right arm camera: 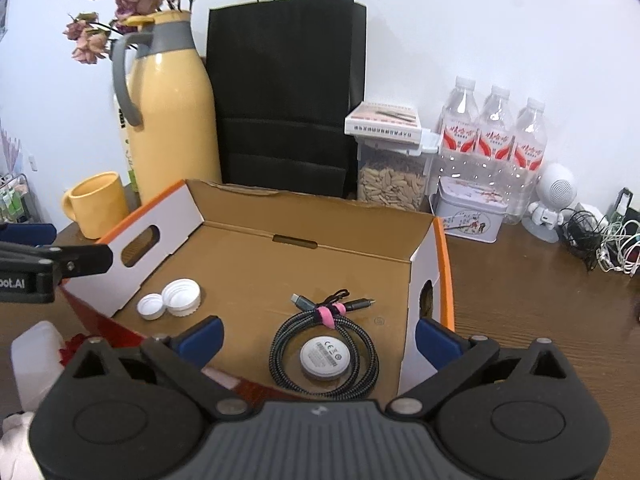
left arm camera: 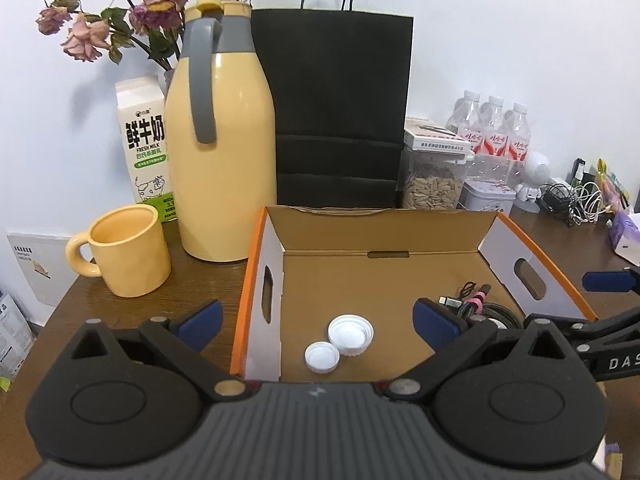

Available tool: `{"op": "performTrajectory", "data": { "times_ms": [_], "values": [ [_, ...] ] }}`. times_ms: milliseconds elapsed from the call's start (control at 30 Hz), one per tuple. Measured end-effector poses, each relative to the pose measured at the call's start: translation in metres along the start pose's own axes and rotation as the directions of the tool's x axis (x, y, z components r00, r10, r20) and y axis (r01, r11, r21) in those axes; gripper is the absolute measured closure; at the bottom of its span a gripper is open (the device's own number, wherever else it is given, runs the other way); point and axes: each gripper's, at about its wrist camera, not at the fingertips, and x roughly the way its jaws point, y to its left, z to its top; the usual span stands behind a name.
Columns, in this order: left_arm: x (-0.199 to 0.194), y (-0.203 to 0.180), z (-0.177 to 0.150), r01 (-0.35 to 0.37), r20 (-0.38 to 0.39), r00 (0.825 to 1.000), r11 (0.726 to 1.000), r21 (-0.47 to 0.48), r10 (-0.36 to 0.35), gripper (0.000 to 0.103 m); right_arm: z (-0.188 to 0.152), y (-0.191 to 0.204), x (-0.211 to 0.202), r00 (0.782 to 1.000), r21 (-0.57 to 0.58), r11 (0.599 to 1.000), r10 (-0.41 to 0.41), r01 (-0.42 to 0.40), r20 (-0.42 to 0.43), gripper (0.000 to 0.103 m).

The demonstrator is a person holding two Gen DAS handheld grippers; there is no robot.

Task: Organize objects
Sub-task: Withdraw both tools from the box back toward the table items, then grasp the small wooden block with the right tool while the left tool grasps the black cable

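Cardboard box (left arm camera: 400, 236), two white caps (left arm camera: 338, 340) inside — left gripper (left arm camera: 318, 322) jaws wide, empty

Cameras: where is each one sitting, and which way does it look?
Left wrist: sits on the left gripper, looking down into the cardboard box at two white caps; its open fingers show.
Right wrist: sits on the right gripper, over the coiled cable; open fingers show.
Both share the box, caps, yellow jug.
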Motion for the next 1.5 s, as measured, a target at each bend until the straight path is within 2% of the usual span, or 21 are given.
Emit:
{"op": "performTrajectory", "data": {
  "times_ms": [300, 667, 1167, 1333, 1500],
  "values": [
    [-0.035, 0.01, -0.01, 0.007, 0.023, 1.0, 1.0, -0.012, -0.006, 0.0, -0.012, 0.002, -0.042, 0.999, -0.009, 1.0, -0.011, 0.011, 0.044, 0.0],
    [-0.075, 0.023, -0.035, 0.005, 0.034, 0.999, 1.0, -0.014, -0.005, 0.0, -0.044, -0.006, -0.095, 0.995, -0.004, 1.0, -0.029, 0.029, 0.091, 0.0],
    [-0.111, 0.045, -0.096, 0.011, -0.012, 1.0, 0.999, -0.044, -0.011, 0.0, -0.129, -0.014, -0.126, 0.998, 0.004, 0.999, -0.05, 0.05, 0.047, 0.001],
    [-0.121, 0.048, -0.115, 0.003, -0.023, 1.0, 0.999, -0.037, -0.004, 0.0, -0.157, -0.012, -0.127, 0.999, -0.002, 0.999, -0.036, 0.036, 0.03, 0.011],
    [-0.127, 0.053, -0.131, 0.0, -0.038, 0.999, 0.999, -0.051, -0.002, 0.0, -0.173, -0.007, -0.125, 1.0, -0.008, 1.0, -0.007, 0.007, 0.026, 0.035]
  ]
}}
